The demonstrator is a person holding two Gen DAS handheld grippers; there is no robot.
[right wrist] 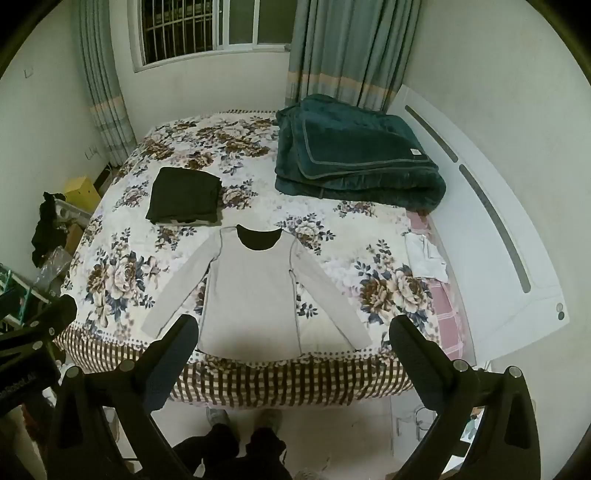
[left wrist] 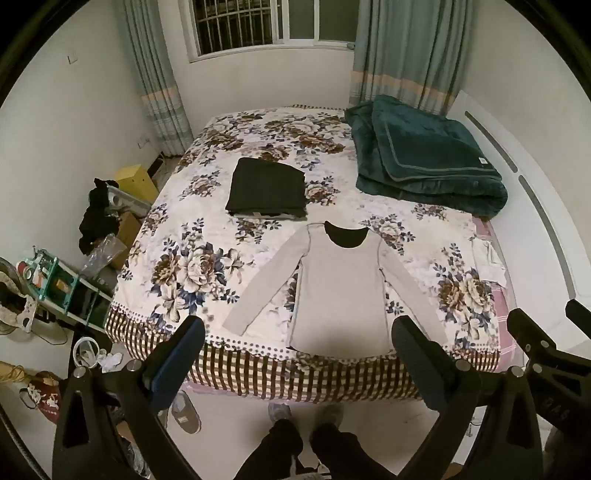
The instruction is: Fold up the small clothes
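A pale grey long-sleeved top (left wrist: 340,291) lies flat near the foot edge of the bed, sleeves angled out, hem toward the person. It looks thin, soft and light, likely to drape and slide on the floral bedspread (left wrist: 192,236); a sleeve cuff or shoulder seam seems the sensible place to pinch. The left gripper (left wrist: 295,354) and right gripper (right wrist: 291,350) hang above the floor short of the bed, jaws wide and holding nothing. Further back rest a folded black garment (left wrist: 266,194) and a teal blanket (left wrist: 424,155), under a curtained window (left wrist: 266,22).
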